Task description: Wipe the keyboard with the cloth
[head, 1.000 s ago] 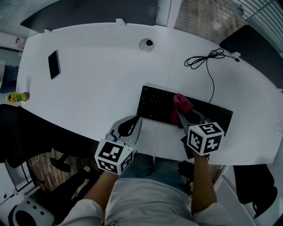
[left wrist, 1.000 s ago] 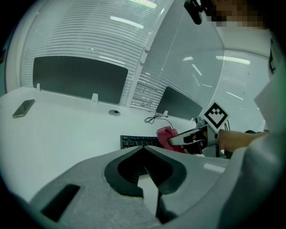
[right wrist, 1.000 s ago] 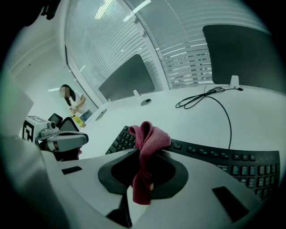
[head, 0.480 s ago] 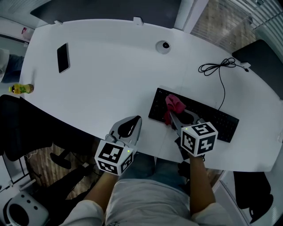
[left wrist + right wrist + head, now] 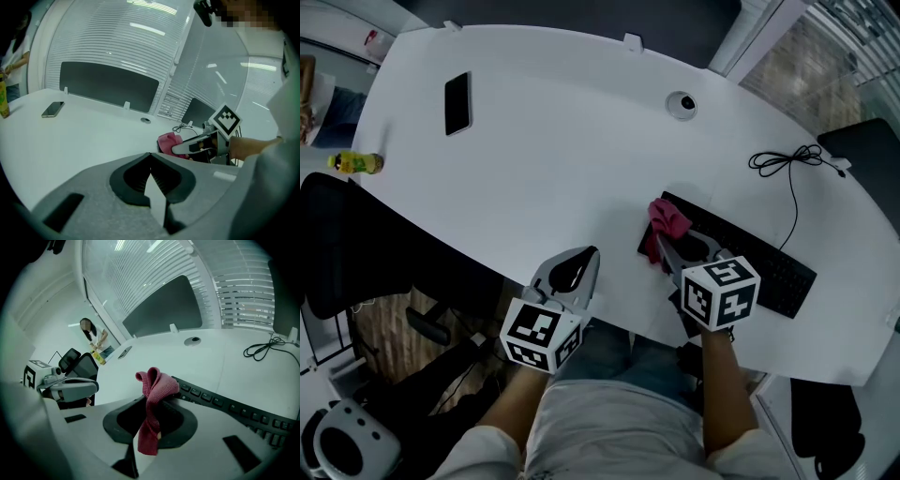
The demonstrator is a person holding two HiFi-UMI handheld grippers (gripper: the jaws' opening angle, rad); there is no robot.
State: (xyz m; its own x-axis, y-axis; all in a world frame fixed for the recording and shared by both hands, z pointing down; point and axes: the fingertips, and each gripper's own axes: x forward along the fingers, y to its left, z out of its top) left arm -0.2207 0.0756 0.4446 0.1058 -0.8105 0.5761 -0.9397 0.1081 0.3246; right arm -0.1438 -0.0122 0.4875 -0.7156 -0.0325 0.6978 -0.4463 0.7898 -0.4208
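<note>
The white table (image 5: pixel 562 141) carries the black keyboard (image 5: pixel 769 267) at its right. The right gripper (image 5: pixel 668 251) is clamped on the pink cloth (image 5: pixel 667 221), which bunches past its tips onto the keyboard's left end. The left gripper (image 5: pixel 589 255) hovers at the table's near edge, jaws together and empty, well apart from the cloth.

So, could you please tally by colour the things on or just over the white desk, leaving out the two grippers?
Black: 3 (keyboard, phone, cable)
Red: 1 (cloth)
Yellow: 1 (bottle)
Grey: 1 (round desk cap)
Total: 6
</note>
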